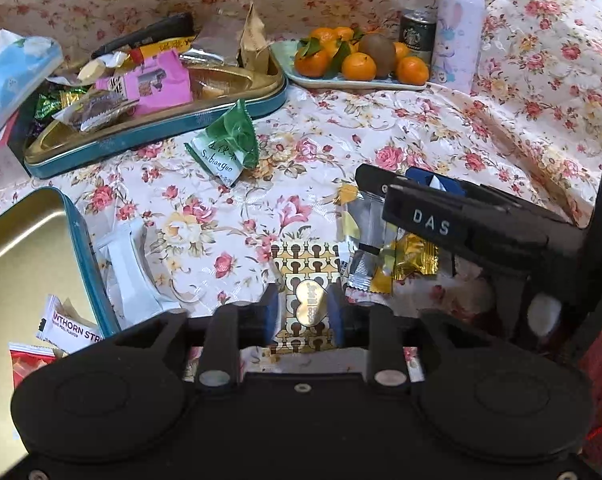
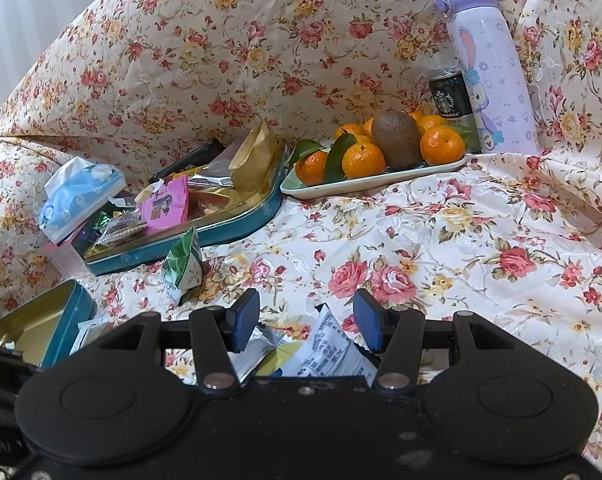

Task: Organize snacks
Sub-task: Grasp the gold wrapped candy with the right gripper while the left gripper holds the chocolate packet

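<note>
We are hovering the left tool [image 1: 303,312], released, astride the gold-patterned packet [image 1: 305,272] on the tabletop, well short of the snack tin [image 1: 157,136]. The right tool [image 2: 307,324] is gaping over wrappers [image 2: 329,352], gripping nothing. Clenching off-centre risks the slick packet slipping free.

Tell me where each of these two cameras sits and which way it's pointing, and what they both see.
Left wrist: sits on the left hand-held gripper, angled steeply down at a patterned gold packet between its open pads; the right hand-held gripper crosses the right side.
Right wrist: sits on the right hand-held gripper, looking shallowly across the floral cloth; its open pads stand over wrappers.
Shared: the teal snack tin, fruit plate, purple bottle, green packet.
</note>
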Available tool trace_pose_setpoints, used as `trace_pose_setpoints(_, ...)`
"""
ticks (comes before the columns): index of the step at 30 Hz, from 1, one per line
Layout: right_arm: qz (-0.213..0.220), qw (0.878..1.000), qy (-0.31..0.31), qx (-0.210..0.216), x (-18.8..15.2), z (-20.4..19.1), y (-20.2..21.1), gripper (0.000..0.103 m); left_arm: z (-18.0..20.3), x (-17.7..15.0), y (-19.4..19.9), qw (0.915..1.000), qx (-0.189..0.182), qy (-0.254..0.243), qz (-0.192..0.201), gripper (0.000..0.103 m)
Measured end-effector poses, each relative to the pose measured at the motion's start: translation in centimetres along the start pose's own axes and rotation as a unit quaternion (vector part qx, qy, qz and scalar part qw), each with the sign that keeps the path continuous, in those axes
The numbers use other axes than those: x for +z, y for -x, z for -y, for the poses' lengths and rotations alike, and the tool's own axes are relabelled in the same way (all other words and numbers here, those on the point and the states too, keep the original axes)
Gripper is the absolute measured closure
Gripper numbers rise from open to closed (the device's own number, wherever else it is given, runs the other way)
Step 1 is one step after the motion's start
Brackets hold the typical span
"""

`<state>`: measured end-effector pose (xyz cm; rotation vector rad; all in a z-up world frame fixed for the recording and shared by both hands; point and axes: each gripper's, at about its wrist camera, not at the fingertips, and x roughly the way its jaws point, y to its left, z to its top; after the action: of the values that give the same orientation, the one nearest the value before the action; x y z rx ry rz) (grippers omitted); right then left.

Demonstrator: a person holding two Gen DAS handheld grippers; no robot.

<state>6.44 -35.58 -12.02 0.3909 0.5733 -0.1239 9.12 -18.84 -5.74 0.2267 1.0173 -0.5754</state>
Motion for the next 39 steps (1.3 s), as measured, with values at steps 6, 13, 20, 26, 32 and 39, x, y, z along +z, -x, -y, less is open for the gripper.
trace_pose_setpoints(6,0.005,0.999,-0.041,-0.006,0.7,0.9,1.1,0.048,-0.3,-0.4,-0.1,0.9999,-0.01,0.005,0.002,0.054)
trace_pose_setpoints(13,0.037,0.995,-0.079,-0.044,1.7,1.9,5.1,0.047,-0.2,-0.3,-0.8,0.9999,-0.013,0.006,-0.003,0.052)
trace_pose_setpoints(20,0.012,0.995,-0.08,-0.06,0.3,1.5,6.9,0.047,1.0,-0.5,-1.9,0.9998,-0.001,-0.017,-0.007,0.052)
trace_pose_setpoints(26,0.008,0.998,-0.011,-0.055,-1.5,-0.5,8.3,0.047,0.5,-0.5,-1.8,1.0,-0.003,0.0,0.002,0.052)
trace_pose_setpoints(32,-0.018,0.999,0.017,-0.041,-1.9,-1.0,8.2,0.047,-0.3,0.2,-2.3,0.9993,-0.003,0.036,0.001,0.06)
trace_pose_setpoints(39,-0.01,0.996,-0.084,-0.016,-1.1,0.0,8.6,0.047,-1.4,-0.3,-1.3,0.9978,-0.008,0.066,0.003,0.061)
